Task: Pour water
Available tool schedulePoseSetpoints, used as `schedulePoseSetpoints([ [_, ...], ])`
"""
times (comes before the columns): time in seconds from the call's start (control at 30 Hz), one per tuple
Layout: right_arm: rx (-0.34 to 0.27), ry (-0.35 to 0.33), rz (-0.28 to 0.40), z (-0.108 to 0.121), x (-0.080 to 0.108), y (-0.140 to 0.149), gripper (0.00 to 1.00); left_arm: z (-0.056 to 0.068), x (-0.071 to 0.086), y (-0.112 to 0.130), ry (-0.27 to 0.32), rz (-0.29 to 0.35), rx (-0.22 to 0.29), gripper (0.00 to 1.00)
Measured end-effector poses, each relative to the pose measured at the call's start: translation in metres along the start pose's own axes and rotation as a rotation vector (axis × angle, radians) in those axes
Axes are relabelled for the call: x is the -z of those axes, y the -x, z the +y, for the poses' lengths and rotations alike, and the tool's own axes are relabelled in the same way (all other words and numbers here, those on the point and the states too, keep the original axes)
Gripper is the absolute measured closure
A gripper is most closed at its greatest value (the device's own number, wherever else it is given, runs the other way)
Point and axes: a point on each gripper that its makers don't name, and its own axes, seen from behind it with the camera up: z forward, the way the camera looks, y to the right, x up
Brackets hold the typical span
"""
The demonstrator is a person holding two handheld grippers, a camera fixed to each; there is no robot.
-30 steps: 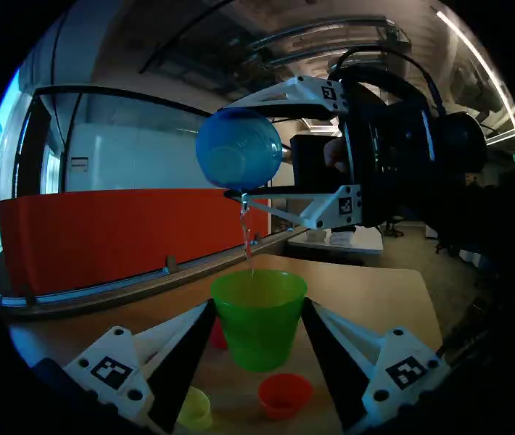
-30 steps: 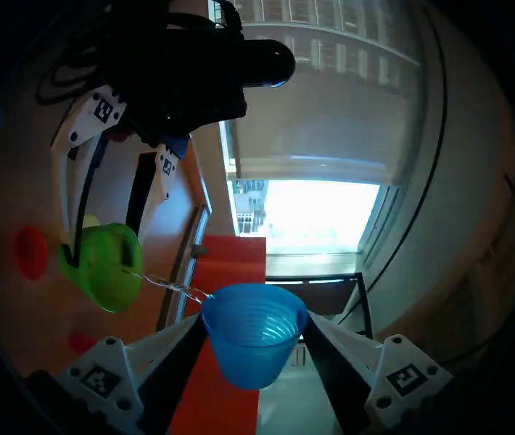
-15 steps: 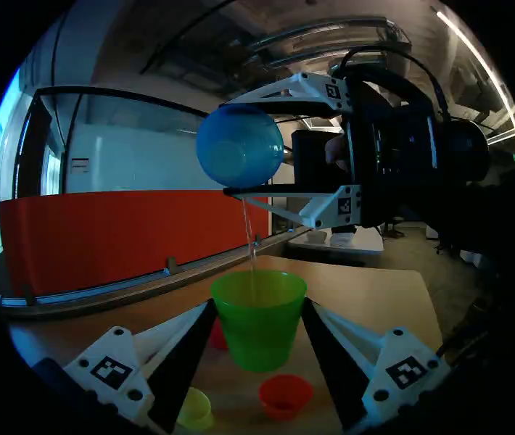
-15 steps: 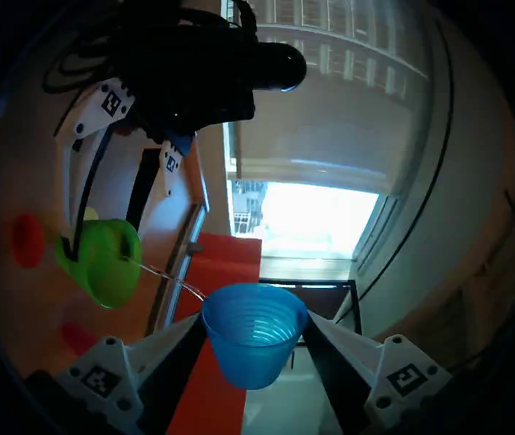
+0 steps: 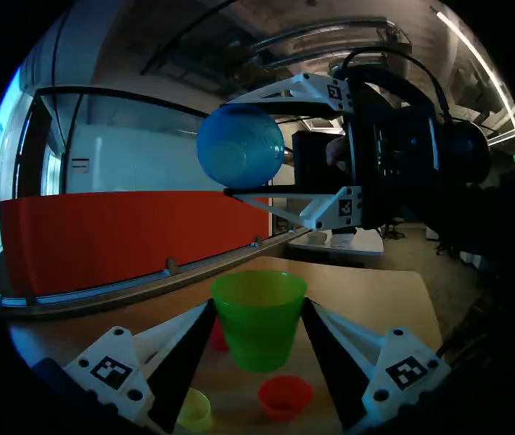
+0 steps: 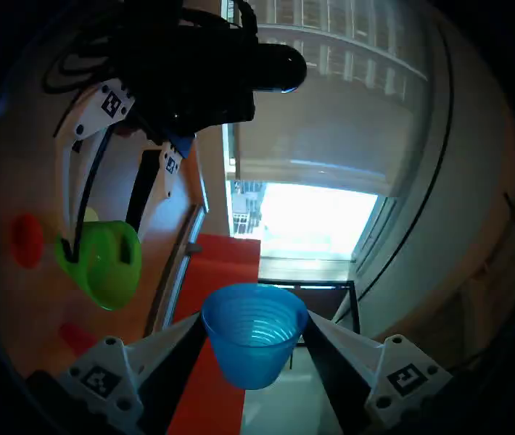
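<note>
Water no longer runs from the blue cup [image 6: 254,341] into the green cup [image 5: 259,326]; the thin stream of half a second ago is gone. The right claw [image 6: 254,317] stays clenched on the blue cup, tipped on its side above and just beyond the left claw [image 5: 258,304]. The left claw grips the green cup upright between its fingers, over the tabletop [image 5: 373,290]. Below that claw lie an orange cup [image 5: 284,395] and a yellow cup [image 5: 196,409].

readable text: none | square black-and-white markers [image 5: 109,371] on fingers of left gripper [image 5: 257,304] and right gripper [image 5: 230,150]: patterns, no letters or numbers | small white sign [image 5: 79,164] above orange partition [image 5: 127,232]: too small to read
</note>
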Motion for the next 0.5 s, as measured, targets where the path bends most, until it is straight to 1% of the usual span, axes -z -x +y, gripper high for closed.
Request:
schedulePoseSetpoints([
  [0.1,-0.033,0.001,0.004,-0.001,0.001,0.000,0.08,0.000,0.000,0.001,0.000,-0.001,-0.001,0.15],
  [0.2,-0.084,0.000,0.008,-0.002,0.003,0.000,0.08,0.000,0.001,0.003,-0.003,-0.005,-0.002,0.15],
  [0.5,-0.309,-0.003,0.025,-0.002,0.012,0.001,0.08,-0.001,0.002,0.003,-0.007,-0.008,-0.005,0.15],
])
